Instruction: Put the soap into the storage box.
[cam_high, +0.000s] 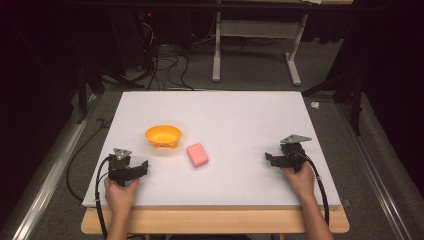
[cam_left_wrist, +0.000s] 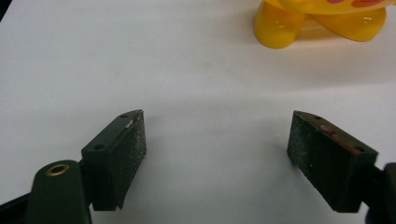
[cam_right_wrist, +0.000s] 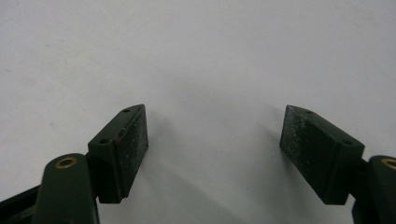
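Looking down from the high view, the left tool (cam_high: 144, 167) sits at the lower left of the frame and the right tool (cam_high: 268, 159) at the lower right, both resting low over the white desk (cam_high: 240, 125), each held by a hand that enters from the bottom edge. Between them, left of centre, lies a pink soap-like block (cam_high: 197, 154), its long axis running from upper left to lower right. Just above and left of it, apart from it, stands an orange-yellow bowl (cam_high: 163, 136). The block lies to the right of the left tool and slightly above it in the frame, and it is clearly nearer that tool than the right one; I judge the left hand better placed to reach it. Beyond the desk, grey floor, loose black cables and the legs of a white frame fill the dim upper part.

In the left gripper view, the tool's jaws stand wide apart with nothing between them, only bare white surface. The glossy yellow foot of the bowl (cam_left_wrist: 299, 25) shows at the upper right, well ahead of the jaws.

In the right gripper view, the jaws are likewise spread apart and empty, over plain white desk surface (cam_right_wrist: 210, 60).
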